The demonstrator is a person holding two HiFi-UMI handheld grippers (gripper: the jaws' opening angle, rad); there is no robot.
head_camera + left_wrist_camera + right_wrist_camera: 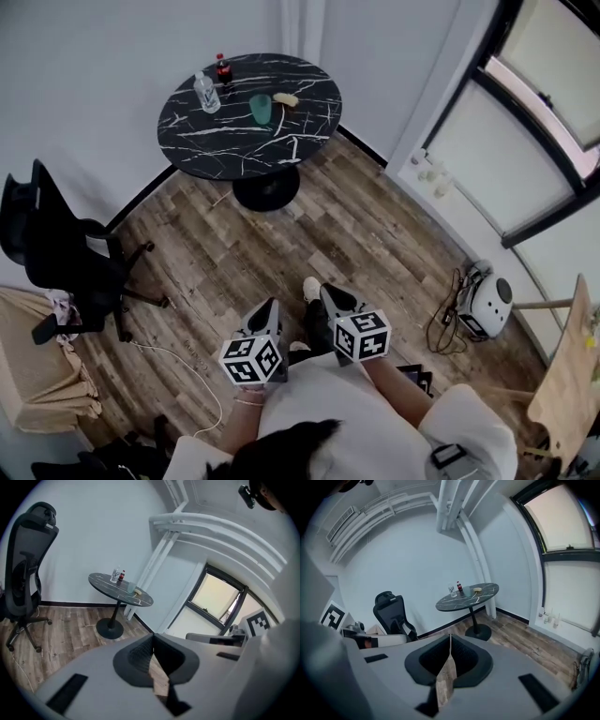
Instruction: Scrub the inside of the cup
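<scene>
A green cup (261, 108) stands on the round black marble table (225, 131) far across the room, with a pale scrubbing brush (286, 99) lying just right of it. Both grippers are held close to the person's body, far from the table. My left gripper (272, 307) is shut with nothing between its jaws. My right gripper (328, 293) is also shut and empty. From the left gripper view the cup (131, 587) and brush (138, 591) are small on the table (112, 585) beyond the closed left gripper (153, 638). The right gripper view shows the cup (468, 591) beyond the closed right gripper (450, 638).
A clear bottle (206, 92) and a small cola bottle (223, 67) stand at the table's far left. A black office chair (56, 253) is at the left, a white appliance (487, 305) with cables at the right by the window wall. Wood floor (281, 253) lies between me and the table.
</scene>
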